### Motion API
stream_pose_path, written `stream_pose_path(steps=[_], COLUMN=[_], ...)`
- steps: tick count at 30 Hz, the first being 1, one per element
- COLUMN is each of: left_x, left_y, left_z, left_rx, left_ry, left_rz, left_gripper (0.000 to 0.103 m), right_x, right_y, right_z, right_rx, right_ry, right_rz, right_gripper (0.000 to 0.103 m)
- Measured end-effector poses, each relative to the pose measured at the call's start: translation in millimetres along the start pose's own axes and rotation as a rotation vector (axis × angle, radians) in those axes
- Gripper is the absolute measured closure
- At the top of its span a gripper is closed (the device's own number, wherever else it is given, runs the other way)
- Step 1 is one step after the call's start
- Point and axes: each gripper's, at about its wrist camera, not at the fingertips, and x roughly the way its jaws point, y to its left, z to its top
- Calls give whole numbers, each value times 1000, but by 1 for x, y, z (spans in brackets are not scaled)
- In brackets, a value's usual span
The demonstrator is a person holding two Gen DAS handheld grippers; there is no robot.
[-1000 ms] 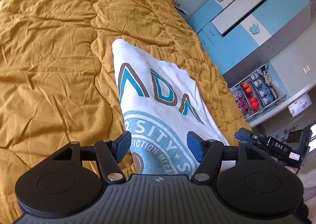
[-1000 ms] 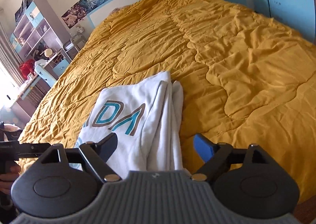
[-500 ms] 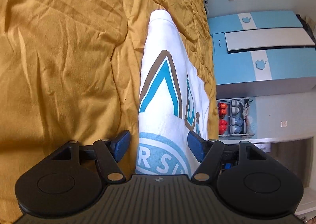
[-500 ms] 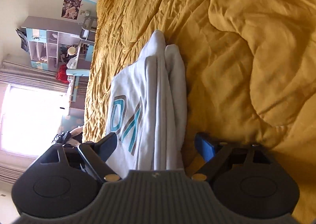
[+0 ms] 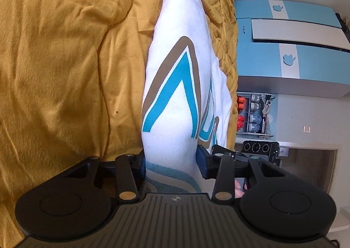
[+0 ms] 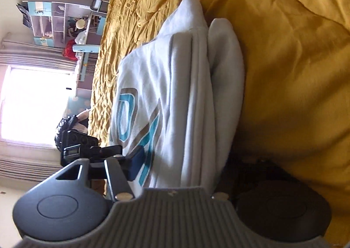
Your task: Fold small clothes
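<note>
A: What is seen around the white folded cotton sweatshirt with teal and brown lettering (image 5: 175, 99)?

B: A crumpled mustard quilted bedspread (image 5: 61, 62) is spread beneath it; a blue and white wardrobe (image 5: 284, 40) is seen beyond the bed, a shelf unit (image 6: 59, 22) by the window.

A: How is it laid?

B: Its long axis is run away from both cameras.

A: And the grippers?

B: The left hand-held gripper (image 5: 170, 164) and right hand-held gripper (image 6: 175, 164) are being closed on its near edge, one at each corner.
</note>
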Motion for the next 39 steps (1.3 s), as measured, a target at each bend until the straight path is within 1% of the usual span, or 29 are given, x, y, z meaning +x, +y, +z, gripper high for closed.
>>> stream_pose_path(steps=[1,2,4,6,9,12,16,21,25,29,33,36,39], left_x=[-1,-2,-4,-5,-4,-2,-6,-7,3,20,46,75,102], left_y=[-5,-11,-25,-43,-67,-84,-92,-109,-133,-160,-181,-194,-199], left_z=[-3,-6,-14,-24,-32,-39,-42,-43,-43,-34,-23,-16,-9], left_rx=[24,49,113,204,288,339,368,407,464,475,487,504,504], left_ry=[-10,-25,-65,-100,-131,-151,-160,-183,-203,-209,-205,-197,-183], left_rz=[25,48,99,160,214,253,289,302,311,282,235,201,185], left_gripper=[65,66,68,69,71,72,72,73,73,73,73,73,73], right_x=[1,0,-2,-3,-5,-8,-9,-17,-39,-67,-101,-124,-141], right_y=[4,8,21,34,47,56,71,90,103,111,113,109,91], right_z=[-2,-3,-6,-8,-9,-10,-8,-3,7,25,49,65,87], right_rx=[-5,-17,-66,-106,-150,-167,-209,-254,-308,-338,-376,-421,-444], right_ry=[-9,-19,-45,-64,-80,-92,-104,-115,-136,-147,-137,-140,-136], right_rz=[-23,-40,-85,-135,-199,-249,-318,-365,-411,-453,-510,-555,-584], right_gripper=[62,65,75,79,81,81,82,83,83,83,83,83,82])
